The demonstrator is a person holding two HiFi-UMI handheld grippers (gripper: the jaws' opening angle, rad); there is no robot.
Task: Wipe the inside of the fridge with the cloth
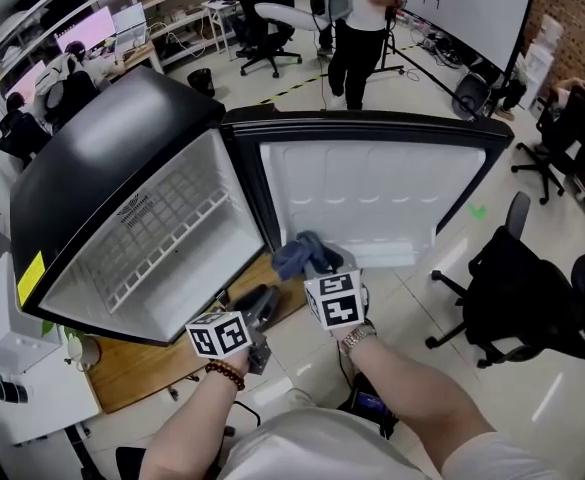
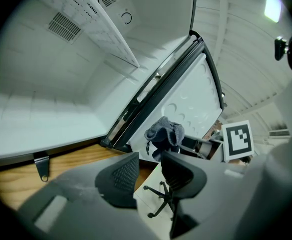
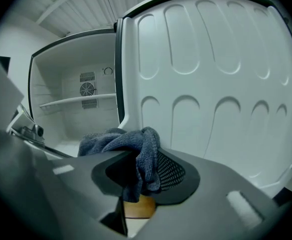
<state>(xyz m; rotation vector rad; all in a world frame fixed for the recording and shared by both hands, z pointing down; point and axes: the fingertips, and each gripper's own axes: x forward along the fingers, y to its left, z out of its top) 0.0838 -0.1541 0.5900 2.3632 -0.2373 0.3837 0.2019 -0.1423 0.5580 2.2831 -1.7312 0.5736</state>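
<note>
Nearest, at 6 o'clock: right claw [image 3: 143, 171] clamped on bunched blue-grey cloth [image 3: 118, 141], just before open fridge door [image 1: 372, 193] at 1 o'clock. At 7 o'clock, left claw [image 2: 148, 165] parted, empty. White fridge cavity [image 1: 172, 233] at 9 o'clock. Possibly shallow pinch; cloth liable to slip free if dragged hard.

Not much to read here, tbh. The fridge [image 1: 102, 158] has a yellow sticker [image 1: 30, 276] on its black side and a small logo [image 1: 137, 209] on its front rim, both too tiny to make out. The cube [image 1: 219, 335] on my left gripper [image 2: 149, 170] and the one on my right gripper [image 3: 141, 170] only show black-and-white square patterns, no letters. The whiteboard [image 1: 472, 13] behind the fridge has unreadable scribbles.
</note>
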